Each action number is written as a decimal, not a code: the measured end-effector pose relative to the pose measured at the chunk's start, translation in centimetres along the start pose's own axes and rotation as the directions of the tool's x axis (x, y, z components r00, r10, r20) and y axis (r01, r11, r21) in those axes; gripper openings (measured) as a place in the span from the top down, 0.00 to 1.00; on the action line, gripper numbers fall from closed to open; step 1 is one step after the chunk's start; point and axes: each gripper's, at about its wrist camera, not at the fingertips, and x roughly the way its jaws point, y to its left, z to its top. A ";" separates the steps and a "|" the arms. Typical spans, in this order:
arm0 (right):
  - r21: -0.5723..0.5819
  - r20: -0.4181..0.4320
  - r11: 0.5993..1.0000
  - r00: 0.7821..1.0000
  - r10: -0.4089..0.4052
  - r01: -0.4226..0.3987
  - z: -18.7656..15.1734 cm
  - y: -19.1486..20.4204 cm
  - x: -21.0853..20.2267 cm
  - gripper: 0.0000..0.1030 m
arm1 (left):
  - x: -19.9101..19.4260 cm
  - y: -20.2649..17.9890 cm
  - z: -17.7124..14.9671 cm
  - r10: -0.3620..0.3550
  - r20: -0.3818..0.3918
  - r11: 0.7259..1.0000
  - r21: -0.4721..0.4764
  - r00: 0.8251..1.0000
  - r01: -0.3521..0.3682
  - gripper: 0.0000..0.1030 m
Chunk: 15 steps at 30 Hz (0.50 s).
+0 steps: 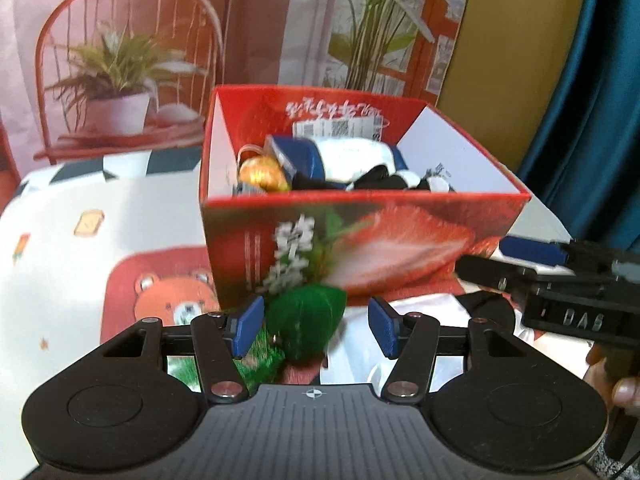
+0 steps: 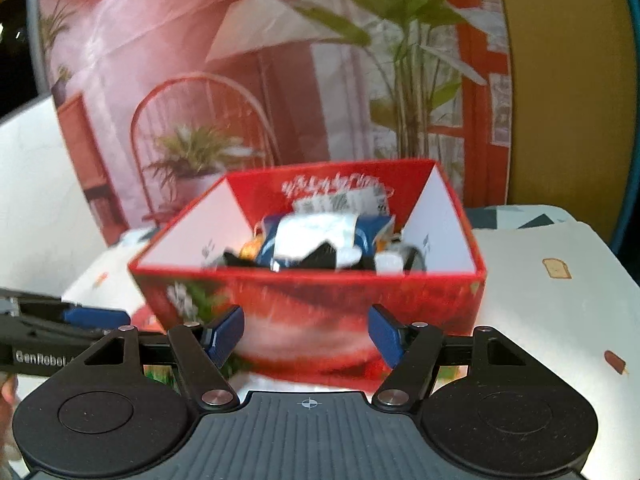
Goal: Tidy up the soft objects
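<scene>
- Red cardboard box (image 1: 360, 240) with a strawberry print on its front wall stands open on a white patterned tablecloth (image 1: 60, 248), before a printed backdrop of a chair and potted plants (image 1: 116, 64).
- Inside the box lies a heap of soft things (image 2: 320, 244): blue and white fabric, a black piece and a gold-orange ball (image 1: 262, 174).
- Left gripper (image 1: 316, 328) has its blue pads apart, clamped on nothing; a green plush leaf-shaped toy (image 1: 308, 320) lies on the cloth between them, just before the box, untouched as far as the blur allows.
- Right gripper (image 2: 306, 336) also stands with pads apart and empty, aimed at the box's front wall.
- Both views are blurred.
- At the right edge of the left view, fingers (image 1: 624, 392) of a hand grip the other tool's handle.
</scene>
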 end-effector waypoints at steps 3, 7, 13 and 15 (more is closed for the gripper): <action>-0.009 -0.037 1.000 0.999 0.000 0.000 -1.8 0.3 0.5 0.37 | 0.4 0.1 -1.2 -0.004 -0.010 1.000 -0.017 1.000 0.004 0.42; -0.026 -0.088 1.000 0.996 -0.003 0.001 -4.2 0.8 1.1 0.37 | 1.2 0.3 -2.8 -0.023 -0.039 0.998 -0.051 0.999 0.021 0.42; -0.102 -0.143 0.995 0.989 -0.028 0.013 -7.4 1.8 1.6 0.30 | 2.3 0.9 -4.5 -0.021 -0.087 0.996 -0.086 0.996 0.013 0.46; -0.137 -0.144 0.990 0.989 -0.034 0.014 -7.8 2.2 1.6 0.26 | 2.3 1.1 -4.5 -0.019 -0.088 0.995 -0.099 0.996 0.010 0.46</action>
